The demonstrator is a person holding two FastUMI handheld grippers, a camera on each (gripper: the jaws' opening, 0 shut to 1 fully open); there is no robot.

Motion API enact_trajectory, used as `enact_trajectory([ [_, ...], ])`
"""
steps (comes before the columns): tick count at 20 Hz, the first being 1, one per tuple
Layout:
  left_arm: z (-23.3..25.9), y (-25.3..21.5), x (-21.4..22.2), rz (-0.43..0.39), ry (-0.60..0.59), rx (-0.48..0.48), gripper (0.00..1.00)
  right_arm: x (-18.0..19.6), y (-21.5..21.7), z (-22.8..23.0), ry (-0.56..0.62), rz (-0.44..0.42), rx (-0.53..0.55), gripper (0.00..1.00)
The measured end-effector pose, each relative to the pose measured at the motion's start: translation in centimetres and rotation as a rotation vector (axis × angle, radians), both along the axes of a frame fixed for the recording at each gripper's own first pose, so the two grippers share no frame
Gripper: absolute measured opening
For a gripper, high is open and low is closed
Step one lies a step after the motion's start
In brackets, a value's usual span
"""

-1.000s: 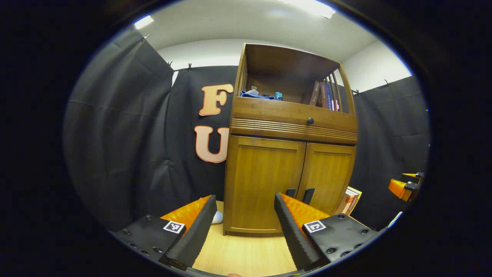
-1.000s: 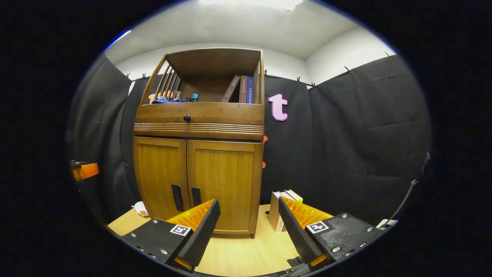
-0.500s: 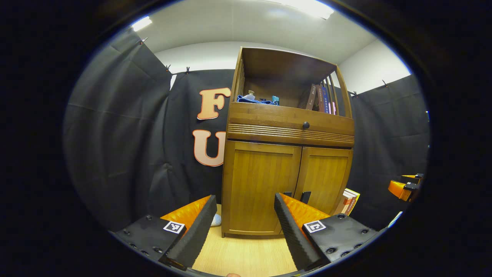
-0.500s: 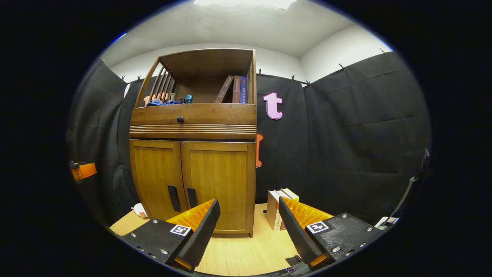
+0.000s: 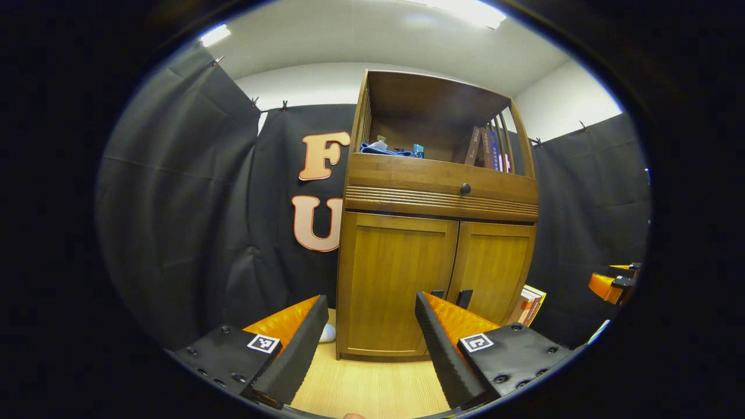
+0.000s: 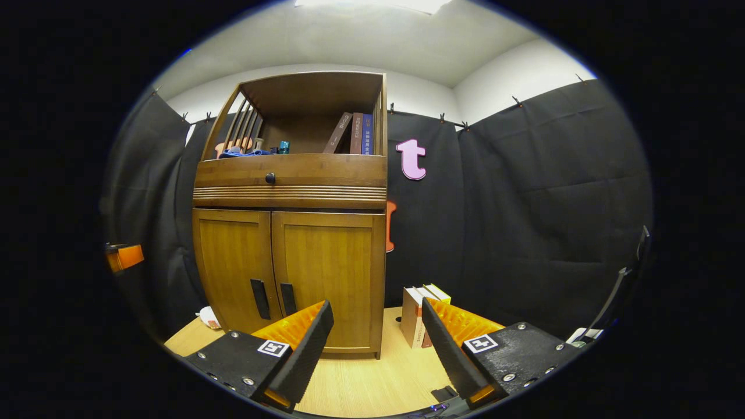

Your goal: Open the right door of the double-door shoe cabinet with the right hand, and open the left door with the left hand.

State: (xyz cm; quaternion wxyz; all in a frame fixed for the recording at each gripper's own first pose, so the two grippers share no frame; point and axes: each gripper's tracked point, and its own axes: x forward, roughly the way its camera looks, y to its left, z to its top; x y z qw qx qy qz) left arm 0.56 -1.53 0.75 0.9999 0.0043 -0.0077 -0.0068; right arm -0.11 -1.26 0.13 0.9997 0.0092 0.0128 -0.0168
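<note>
Bare floor [image 6: 355, 378] w/ open room btwn right gripper [image 6: 372, 343] & closed doors [image 6: 326, 273]. Books [image 6: 414, 314] stand at 1 o'clock, beside cabinet [image 5: 430, 186]; white thing [image 5: 328, 332] at 11 o'clock of left gripper [image 5: 368, 343].

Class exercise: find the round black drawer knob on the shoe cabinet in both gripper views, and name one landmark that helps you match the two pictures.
Left gripper view: the drawer knob sits right of centre, above the right door.
Right gripper view: the drawer knob sits left of centre, above the seam between the doors.
Shared landmark: the leaning books on the open top shelf.
</note>
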Motion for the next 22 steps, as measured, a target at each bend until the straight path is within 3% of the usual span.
enact_trajectory([
  [2, 0.0, 0.1, 0.2, 0.003, 0.006, 0.004, 0.93, 0.7, 0.7, -0.4, 0.004, 0.01, -0.001, 0.93],
  [8, 0.1, 0.6, 0.6, 0.011, 0.0, 0.019, 0.93, 3.3, 4.1, -2.6, 0.026, 0.07, -0.01, 0.94],
  [9, 0.1, 0.8, 0.6, 0.013, -0.001, 0.02, 0.93, 3.8, 4.7, -2.8, 0.027, 0.081, -0.004, 0.99],
  [16, 0.5, 2.8, 0.7, 0.05, -0.009, 0.035, 0.93, 8.3, 10.3, -5.4, 0.033, 0.171, 0.026, 0.99],
  [17, 0.5, 3.1, 0.8, 0.057, -0.009, 0.036, 0.93, 8.9, 11.2, -6.0, 0.037, 0.188, 0.027, 0.94],
  [18, 0.5, 3.5, 0.8, 0.064, -0.008, 0.037, 0.93, 9.8, 12.1, -6.6, 0.042, 0.199, 0.029, 0.99],
  [20, 0.5, 4.3, 0.9, 0.079, -0.006, 0.038, 0.93, 11.6, 13.8, -7.6, 0.049, 0.221, 0.022, 0.99],
  [21, 0.5, 4.7, 0.9, 0.089, -0.006, 0.04, 0.93, 12.3, 14.8, -8.1, 0.052, 0.229, 0.017, 0.94],
  [22, 0.4, 5.2, 1.0, 0.099, -0.004, 0.041, 0.93, 12.7, 15.3, -8.5, 0.057, 0.236, 0.014, 0.99],
])
